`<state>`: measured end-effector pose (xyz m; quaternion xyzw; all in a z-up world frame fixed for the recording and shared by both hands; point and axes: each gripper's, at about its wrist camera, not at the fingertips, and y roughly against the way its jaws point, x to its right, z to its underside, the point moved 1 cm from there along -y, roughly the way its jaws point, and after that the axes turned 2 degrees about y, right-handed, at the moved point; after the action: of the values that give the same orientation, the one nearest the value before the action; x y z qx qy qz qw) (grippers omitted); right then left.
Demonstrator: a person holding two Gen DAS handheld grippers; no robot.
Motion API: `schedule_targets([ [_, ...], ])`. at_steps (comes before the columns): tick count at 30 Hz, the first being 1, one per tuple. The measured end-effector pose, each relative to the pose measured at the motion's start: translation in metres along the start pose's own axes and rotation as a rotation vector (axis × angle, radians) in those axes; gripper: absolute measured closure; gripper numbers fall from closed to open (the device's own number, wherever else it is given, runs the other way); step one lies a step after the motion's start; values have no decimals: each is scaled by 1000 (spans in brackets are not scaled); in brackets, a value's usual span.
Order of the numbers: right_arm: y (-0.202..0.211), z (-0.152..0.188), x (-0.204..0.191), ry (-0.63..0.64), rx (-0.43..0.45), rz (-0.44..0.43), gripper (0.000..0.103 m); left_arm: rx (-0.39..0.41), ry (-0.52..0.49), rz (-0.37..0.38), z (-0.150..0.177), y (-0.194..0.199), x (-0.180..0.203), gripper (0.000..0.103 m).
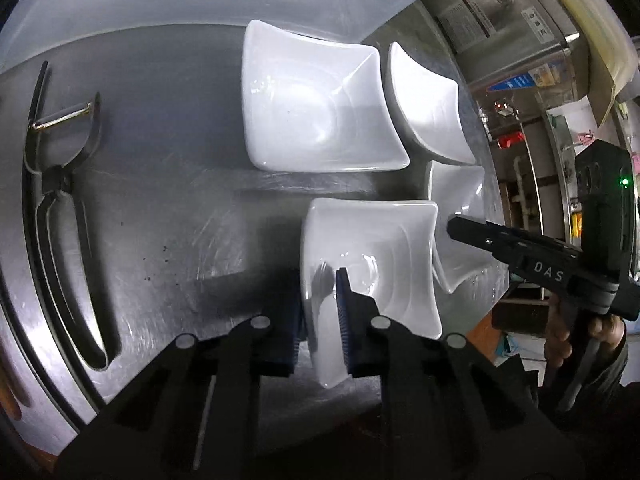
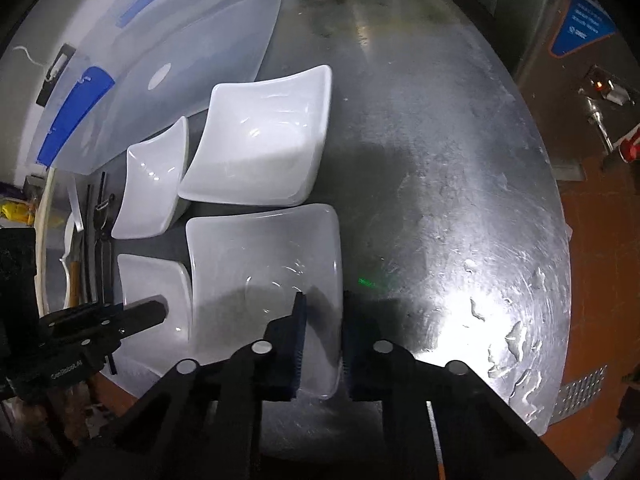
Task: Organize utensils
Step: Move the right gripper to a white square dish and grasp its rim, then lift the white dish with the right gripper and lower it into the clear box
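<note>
Four square white dishes sat together on the steel bench (image 1: 160,208). The left gripper (image 1: 320,312) was pinched on the near rim of the small dish (image 1: 372,256) at lower centre of the left view. The right gripper (image 2: 322,332) clamped the near right edge of the large dish (image 2: 264,264) at lower centre of the right view. Metal tongs (image 1: 60,208) lay at far left.

"DAS" is printed in white on the right gripper (image 1: 460,232).
</note>
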<state>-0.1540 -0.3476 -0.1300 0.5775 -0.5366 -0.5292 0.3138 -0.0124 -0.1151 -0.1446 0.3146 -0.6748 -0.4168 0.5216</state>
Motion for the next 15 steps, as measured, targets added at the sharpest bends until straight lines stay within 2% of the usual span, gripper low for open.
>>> schedule_targets([
  [4, 1, 1, 1, -4, 1, 7, 86, -2, -31, -24, -4, -4, 5, 88],
  [9, 4, 0, 9, -9, -3, -7, 87, -1, 20, 22, -6, -3, -5, 95],
  [15, 18, -1, 31, -90, 5, -133, 97, 18, 32, 56, -5, 8, -9, 98],
])
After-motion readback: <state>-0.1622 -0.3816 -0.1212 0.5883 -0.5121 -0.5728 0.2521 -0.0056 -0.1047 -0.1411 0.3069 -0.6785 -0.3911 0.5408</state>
